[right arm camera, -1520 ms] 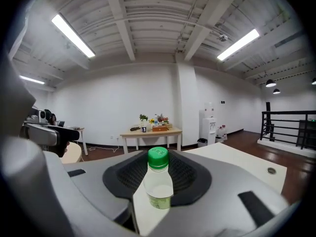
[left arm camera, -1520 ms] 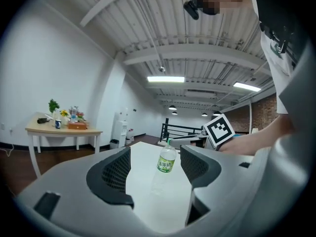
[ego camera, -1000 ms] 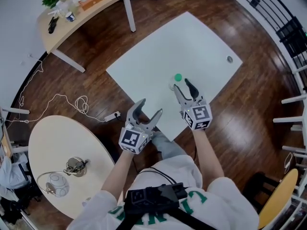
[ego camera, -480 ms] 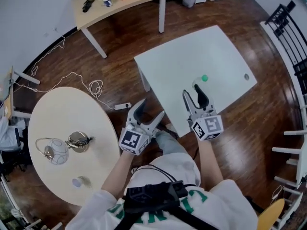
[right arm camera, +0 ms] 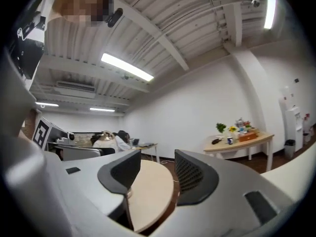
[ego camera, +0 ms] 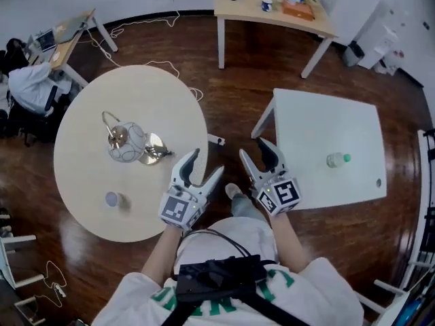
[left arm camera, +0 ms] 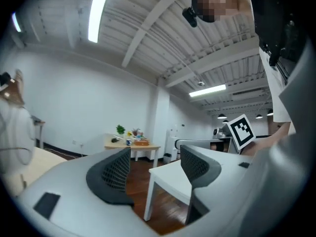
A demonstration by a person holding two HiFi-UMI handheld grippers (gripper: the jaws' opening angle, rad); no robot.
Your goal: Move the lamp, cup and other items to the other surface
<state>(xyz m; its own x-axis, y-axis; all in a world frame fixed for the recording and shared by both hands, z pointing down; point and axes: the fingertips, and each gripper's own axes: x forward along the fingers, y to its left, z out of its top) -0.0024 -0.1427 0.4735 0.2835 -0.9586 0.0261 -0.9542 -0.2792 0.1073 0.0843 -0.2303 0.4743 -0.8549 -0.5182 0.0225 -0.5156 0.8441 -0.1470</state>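
I hold the left gripper [ego camera: 204,163] and right gripper [ego camera: 257,151] with jaws apart, both empty, between tables, lamp [ego camera: 126,141] and cup [ego camera: 112,200] sitting on the round table [ego camera: 156,94].

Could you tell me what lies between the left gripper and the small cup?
In the head view, only bare top of the round beige table separates the left gripper from the small pale cup.

Lamp [ego camera: 127,145], cup [ego camera: 113,200] on round table [ego camera: 81,107]
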